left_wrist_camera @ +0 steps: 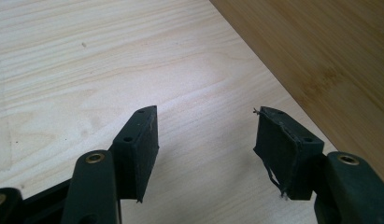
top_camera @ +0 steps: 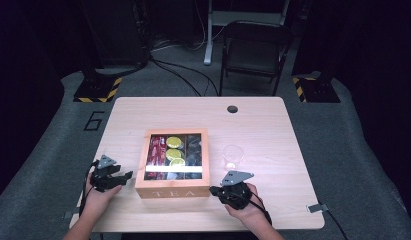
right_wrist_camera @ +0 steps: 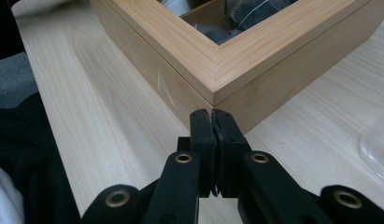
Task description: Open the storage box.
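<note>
A wooden tea box (top_camera: 173, 191) with a glass-window lid sits in the middle of the table; tea bags in red, yellow-green and dark wrappers show through the lid. My left gripper (top_camera: 127, 176) rests on the table just left of the box. In the left gripper view my left gripper (left_wrist_camera: 206, 116) is open with bare tabletop between its jaws, and the box's wooden side (left_wrist_camera: 320, 51) stands to the right. My right gripper (top_camera: 213, 190) is at the box's front right corner. Seen from its own camera, my right gripper (right_wrist_camera: 211, 114) is shut on nothing, its tips close to the box corner (right_wrist_camera: 255, 51).
An empty clear glass (top_camera: 233, 156) stands right of the box, and its rim (right_wrist_camera: 379, 149) shows in the right gripper view. The light wooden table (top_camera: 263, 120) has a cable hole (top_camera: 232, 109) near its far edge. A folding chair (top_camera: 253, 50) stands beyond the table.
</note>
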Motion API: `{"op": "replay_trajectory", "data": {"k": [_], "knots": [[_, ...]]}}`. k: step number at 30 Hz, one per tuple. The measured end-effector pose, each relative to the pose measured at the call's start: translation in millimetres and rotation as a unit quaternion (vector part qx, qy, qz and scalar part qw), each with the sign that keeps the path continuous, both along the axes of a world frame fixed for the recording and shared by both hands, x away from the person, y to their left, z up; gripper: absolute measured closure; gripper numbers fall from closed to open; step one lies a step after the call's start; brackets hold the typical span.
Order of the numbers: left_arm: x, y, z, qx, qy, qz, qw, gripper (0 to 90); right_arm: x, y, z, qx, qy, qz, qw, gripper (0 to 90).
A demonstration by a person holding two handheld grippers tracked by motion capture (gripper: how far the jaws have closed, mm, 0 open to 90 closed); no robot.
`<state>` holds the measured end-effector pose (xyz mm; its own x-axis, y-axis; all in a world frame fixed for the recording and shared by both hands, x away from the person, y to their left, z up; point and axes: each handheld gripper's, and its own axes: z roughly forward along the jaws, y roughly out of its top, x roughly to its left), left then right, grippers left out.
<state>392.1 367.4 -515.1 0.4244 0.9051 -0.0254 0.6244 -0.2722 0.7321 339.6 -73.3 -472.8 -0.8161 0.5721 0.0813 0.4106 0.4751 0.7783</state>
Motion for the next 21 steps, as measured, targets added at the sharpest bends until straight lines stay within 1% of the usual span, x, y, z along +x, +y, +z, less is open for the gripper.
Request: {"op": "replay_trajectory", "data": {"k": [1,2,5,7,8,9,11,12,13,16,18,19,20,21], "knots": [[-0.7,0.1,-0.1,-0.001,-0.006,0.003,1.0,39.2,0.0,0.0,0.0,0.0,0.0,0.0,1.0,87.9],[-1.5,0.8,0.9,-0.002,-0.002,0.002,1.0,39.2,0.4,0.0,0.2,0.003,0.001,-0.001,1.0,87.9],[-3.7,1.8,2.3,-0.002,-0.005,0.003,1.0,39.2,1.5,0.6,0.4,0.005,0.003,-0.004,1.0,87.7],[-5.2,2.1,3.5,-0.003,-0.005,0.003,1.0,39.3,2.4,0.3,0.4,0.005,0.0,0.0,1.0,87.7],[-6.0,1.6,3.6,-0.004,-0.009,0.004,0.9999,39.5,2.4,0.7,1.1,-0.001,-0.001,0.003,1.0,87.8],[-7.0,0.9,3.8,-0.005,-0.012,0.005,0.9999,39.5,2.4,0.7,1.1,-0.001,-0.001,0.003,1.0,87.8],[-9.1,0.6,6.5,0.001,-0.01,-0.004,0.9999,39.6,2.7,0.9,1.6,-0.003,-0.006,0.006,1.0,87.8],[-11.3,0.3,9.0,0.0,-0.016,-0.005,0.9999,39.8,3.2,1.4,2.8,0.003,-0.004,0.003,1.0,88.0],[-11.3,0.3,9.0,0.0,-0.016,-0.005,0.9999,39.8,3.4,1.3,3.7,0.006,0.0,0.003,1.0,87.9],[-15.8,1.8,14.1,-0.014,-0.021,-0.008,0.9997,39.9,4.3,1.7,5.4,0.011,-0.003,0.001,0.9999,87.5],[-19.5,2.8,17.5,-0.021,-0.026,-0.006,0.9994,40.1,5.2,1.5,7.4,0.024,0.003,0.0,0.9997,87.2],[-24.1,3.5,20.8,-0.033,-0.029,-0.008,0.999,40.3,6.6,1.6,10.0,0.036,0.003,-0.001,0.9993,87.0],[-26.7,3.5,22.6,-0.04,-0.031,-0.009,0.9987,40.3,7.5,1.5,11.9,0.038,-0.001,0.001,0.9993,87.0],[-26.7,3.5,22.6,-0.04,-0.031,-0.009,0.9987,40.3,7.5,1.5,11.9,0.038,-0.001,0.001,0.9993,87.0]]}}
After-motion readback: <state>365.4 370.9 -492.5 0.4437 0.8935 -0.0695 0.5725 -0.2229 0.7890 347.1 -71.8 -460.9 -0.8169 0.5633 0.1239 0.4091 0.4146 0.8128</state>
